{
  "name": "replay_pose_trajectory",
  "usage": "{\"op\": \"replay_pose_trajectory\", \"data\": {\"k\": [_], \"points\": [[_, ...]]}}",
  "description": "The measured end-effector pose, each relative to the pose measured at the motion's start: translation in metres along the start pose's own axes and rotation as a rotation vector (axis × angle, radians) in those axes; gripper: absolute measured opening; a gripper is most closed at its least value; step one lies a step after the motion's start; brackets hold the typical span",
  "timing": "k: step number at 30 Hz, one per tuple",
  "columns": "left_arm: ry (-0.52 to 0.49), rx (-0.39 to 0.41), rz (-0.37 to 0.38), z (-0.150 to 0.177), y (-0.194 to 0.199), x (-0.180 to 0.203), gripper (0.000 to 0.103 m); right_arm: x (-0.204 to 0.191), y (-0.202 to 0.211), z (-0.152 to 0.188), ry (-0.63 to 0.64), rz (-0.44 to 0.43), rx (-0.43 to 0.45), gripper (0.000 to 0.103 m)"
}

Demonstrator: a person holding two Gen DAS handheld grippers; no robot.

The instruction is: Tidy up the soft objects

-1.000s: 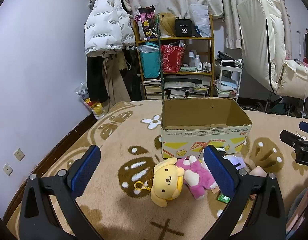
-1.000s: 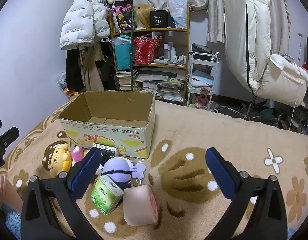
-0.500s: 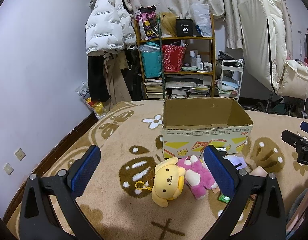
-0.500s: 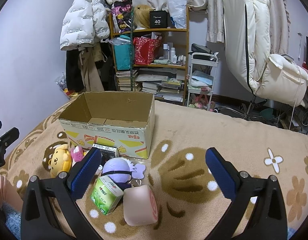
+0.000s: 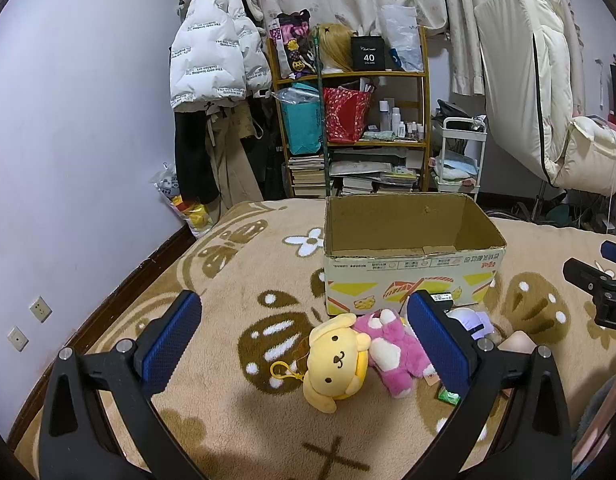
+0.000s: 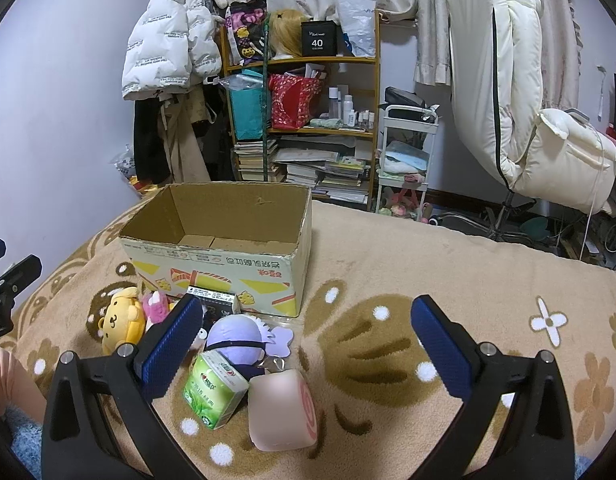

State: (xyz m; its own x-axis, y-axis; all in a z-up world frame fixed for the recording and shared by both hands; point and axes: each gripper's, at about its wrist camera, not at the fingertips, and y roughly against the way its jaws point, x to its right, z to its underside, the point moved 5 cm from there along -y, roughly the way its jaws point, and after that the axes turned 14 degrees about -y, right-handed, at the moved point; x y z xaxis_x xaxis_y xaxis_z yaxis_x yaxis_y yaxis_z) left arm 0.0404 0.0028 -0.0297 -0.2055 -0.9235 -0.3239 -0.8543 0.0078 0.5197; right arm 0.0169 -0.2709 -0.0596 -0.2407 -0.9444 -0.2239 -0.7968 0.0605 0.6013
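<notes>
left wrist view has the yellow dog plush [image 5: 335,364] lying face-up on the beige blanket [image 5: 236,264], touching the pink plush [image 5: 392,354] at its right, both just in front of the open cardboard box [image 5: 408,268], which looks empty. the left gripper [image 5: 304,340] hovers above and short of the yellow plush, jaws spread wide and holding nothing; the toy sits between the two blue pads [image 5: 170,344] in the picture but lower and further on.

right wrist view shows the rest of the pile: a purple round plush [image 6: 238,338], a green tissue pack [image 6: 214,390] leaning against it, a pink roll cushion [image 6: 282,410] just beside that, and a small dark carton [image 6: 212,298] against the box wall. the right gripper [image 6: 308,344] is also wide open and empty, its left pad over the pile's edge.

the step in hand is likely the first pick. for the left side, i'd lower straight over the yellow head, take it across the broad middle, and close firmly since stuffing gives way. keep the right pad clear of the pink plush so only one toy lifts. the yellow keyring loop [image 5: 286,372] could snag; lift high enough to clear the near rim before releasing.
</notes>
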Motion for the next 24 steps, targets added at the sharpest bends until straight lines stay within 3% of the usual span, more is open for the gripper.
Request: {"op": "replay_pose_trajectory", "data": {"k": [24], "points": [[0.000, -0.003, -0.001, 0.0005, -0.0005, 0.0005, 0.102, 0.0006, -0.0009, 0.0004, -0.002, -0.001, -0.003, 0.103]]}}
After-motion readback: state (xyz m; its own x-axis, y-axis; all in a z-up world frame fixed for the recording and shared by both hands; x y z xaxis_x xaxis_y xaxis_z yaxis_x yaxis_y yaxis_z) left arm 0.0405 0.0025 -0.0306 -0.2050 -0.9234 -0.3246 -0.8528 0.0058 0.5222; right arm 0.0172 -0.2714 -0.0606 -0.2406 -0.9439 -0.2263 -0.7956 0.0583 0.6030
